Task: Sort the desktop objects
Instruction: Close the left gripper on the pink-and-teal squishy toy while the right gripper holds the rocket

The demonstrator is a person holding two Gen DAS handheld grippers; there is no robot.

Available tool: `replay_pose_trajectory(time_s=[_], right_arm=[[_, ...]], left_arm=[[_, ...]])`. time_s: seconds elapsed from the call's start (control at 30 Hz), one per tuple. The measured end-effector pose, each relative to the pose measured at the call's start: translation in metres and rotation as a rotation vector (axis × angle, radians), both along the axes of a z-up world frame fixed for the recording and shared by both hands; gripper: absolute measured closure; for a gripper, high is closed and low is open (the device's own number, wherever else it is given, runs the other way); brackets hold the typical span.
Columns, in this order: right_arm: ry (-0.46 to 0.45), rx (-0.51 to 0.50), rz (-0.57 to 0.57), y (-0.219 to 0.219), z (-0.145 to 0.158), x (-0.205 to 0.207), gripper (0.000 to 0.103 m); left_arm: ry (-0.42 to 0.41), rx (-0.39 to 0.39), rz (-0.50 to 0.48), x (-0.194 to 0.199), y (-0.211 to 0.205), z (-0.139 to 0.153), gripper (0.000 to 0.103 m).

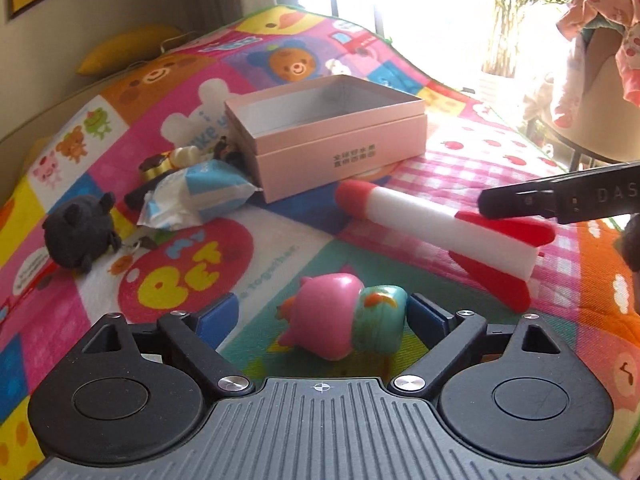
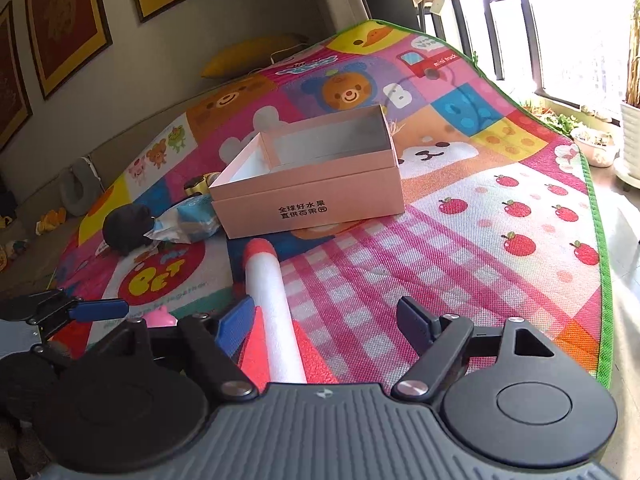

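The left gripper (image 1: 320, 316) has its jaws wide apart around a pink toy (image 1: 340, 316) on the mat (image 1: 460, 152). The right gripper (image 2: 328, 320) is open too, over the rocket (image 2: 272, 312) near the pink box (image 2: 312, 196).

Box front: pink box (image 2: 308, 188) carries two rows of dark Chinese characters, 全球好水果 above 直供百果园.
Mat, red circle: play mat (image 2: 460, 216) reads "MY PET".
Mat, truck panel: "mini truck".
Gripper side: right gripper (image 1: 560, 200) shows "DAS", cut off at frame edge.
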State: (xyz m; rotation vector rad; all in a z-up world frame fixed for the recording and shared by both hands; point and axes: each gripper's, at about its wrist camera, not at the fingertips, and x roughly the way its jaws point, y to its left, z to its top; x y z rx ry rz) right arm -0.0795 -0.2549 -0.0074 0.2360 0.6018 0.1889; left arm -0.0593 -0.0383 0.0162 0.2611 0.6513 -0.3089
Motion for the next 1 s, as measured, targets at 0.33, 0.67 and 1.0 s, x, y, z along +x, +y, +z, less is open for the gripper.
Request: replay_pose_trajectory(time_s=[0.33,0.67,1.0], right_arm=[[-0.031,-0.061,0.097,0.025,0.008,-0.013,0.024],[0.125,-0.199,0.223,0.063,0.012,0.052,0.047],[0.18,-0.207,0.207,0.047,0.011,0.043,0.076]], left_arm=[[-0.017,0.119,0.202,0.002,0.053,0.0,0.003],[0.007,-0.057,0.208,-0.002,0.079,0.012,0.003],[-0.004,-0.038,0.11,0.019,0.042,0.003,0.027]])
